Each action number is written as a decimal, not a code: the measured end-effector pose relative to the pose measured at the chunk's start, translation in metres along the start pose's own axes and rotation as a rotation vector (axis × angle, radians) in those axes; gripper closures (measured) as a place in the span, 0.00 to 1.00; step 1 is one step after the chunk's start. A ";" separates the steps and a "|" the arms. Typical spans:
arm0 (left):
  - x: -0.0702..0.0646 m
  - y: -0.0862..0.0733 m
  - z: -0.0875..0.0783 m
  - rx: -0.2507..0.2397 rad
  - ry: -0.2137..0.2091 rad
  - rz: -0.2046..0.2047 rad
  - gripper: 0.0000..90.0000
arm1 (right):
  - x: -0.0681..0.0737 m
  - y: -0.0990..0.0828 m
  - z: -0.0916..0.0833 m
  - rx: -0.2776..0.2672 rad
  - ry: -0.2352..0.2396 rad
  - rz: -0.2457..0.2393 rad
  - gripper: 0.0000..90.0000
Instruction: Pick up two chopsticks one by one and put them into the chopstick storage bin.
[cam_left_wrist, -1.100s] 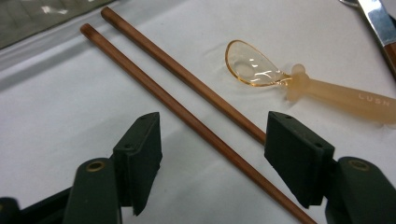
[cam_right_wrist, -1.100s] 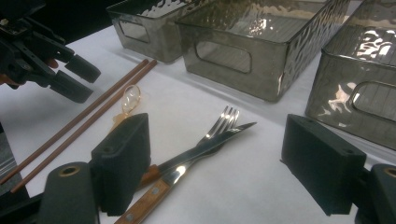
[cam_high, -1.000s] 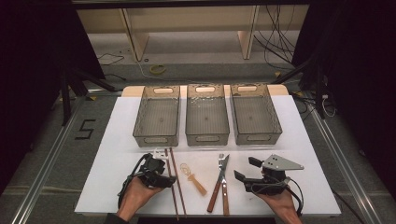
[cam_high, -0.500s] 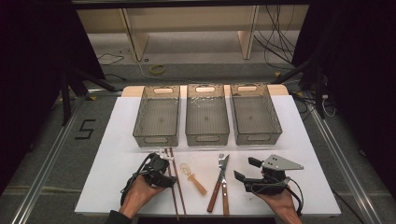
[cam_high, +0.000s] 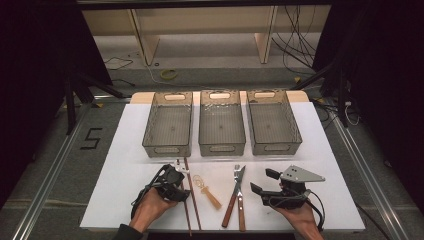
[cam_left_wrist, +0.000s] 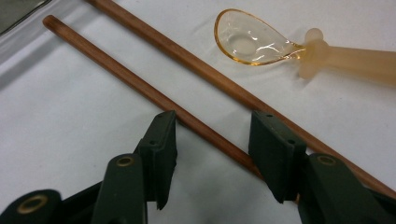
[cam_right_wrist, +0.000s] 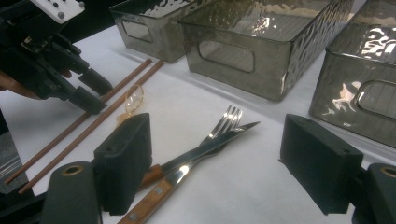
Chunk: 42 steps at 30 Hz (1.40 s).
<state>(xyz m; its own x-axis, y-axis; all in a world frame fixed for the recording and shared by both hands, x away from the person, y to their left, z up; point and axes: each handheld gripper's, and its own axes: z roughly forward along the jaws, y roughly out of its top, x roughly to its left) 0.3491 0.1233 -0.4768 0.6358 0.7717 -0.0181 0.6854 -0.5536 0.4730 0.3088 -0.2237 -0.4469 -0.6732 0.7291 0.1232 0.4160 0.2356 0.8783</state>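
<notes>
The left gripper (cam_left_wrist: 212, 154) hangs low over the white table (cam_high: 125, 165), and its jaws have just been closing. They stand about half apart and straddle one brown chopstick (cam_left_wrist: 144, 88), which runs slantwise between them. In the left gripper view, bare table shows between the left pad and the stick, so that pad is not pressing. The right pad stands close against the stick, and whether it touches cannot be told. The second chopstick (cam_left_wrist: 187, 60) passes just outside the right jaw, alongside the first.

The right gripper (cam_right_wrist: 215, 158) has its jaws spread wide and grips nothing. It rests in the hand near the table's front edge, right of the fork and knife.

Taking the straddled chopstick as landmark, it is a slim round rod of reddish-brown wood with a blunt end. In the high view it lies lengthwise, its far end just short of the left bin (cam_high: 168, 123) and its near end by the table's front edge. Just beyond the pair lies the amber spoon (cam_left_wrist: 252, 39), a clear glossy bowl on a cloudy handle. Farther to that side lie the fork (cam_right_wrist: 224, 122) and the wooden-handled knife (cam_right_wrist: 205, 148), crossed and touching. The middle bin (cam_high: 222, 121) and the right bin (cam_high: 272, 121) stand farther off, behind these.
</notes>
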 end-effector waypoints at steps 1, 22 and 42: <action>0.000 0.000 0.000 0.003 0.001 0.008 0.58 | 0.000 0.000 0.000 0.000 0.000 0.001 0.29; -0.002 0.006 -0.001 0.053 -0.015 -0.013 0.61 | 0.001 0.001 0.000 0.007 0.001 -0.001 0.29; 0.001 0.020 0.000 0.205 -0.042 0.038 0.65 | 0.000 0.001 -0.001 0.009 -0.002 0.005 0.29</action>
<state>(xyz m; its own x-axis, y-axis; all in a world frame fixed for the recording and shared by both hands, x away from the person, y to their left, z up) 0.3633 0.1135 -0.4674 0.6736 0.7379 -0.0422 0.7161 -0.6374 0.2846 0.3089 -0.2239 -0.4461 -0.6698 0.7316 0.1268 0.4250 0.2378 0.8734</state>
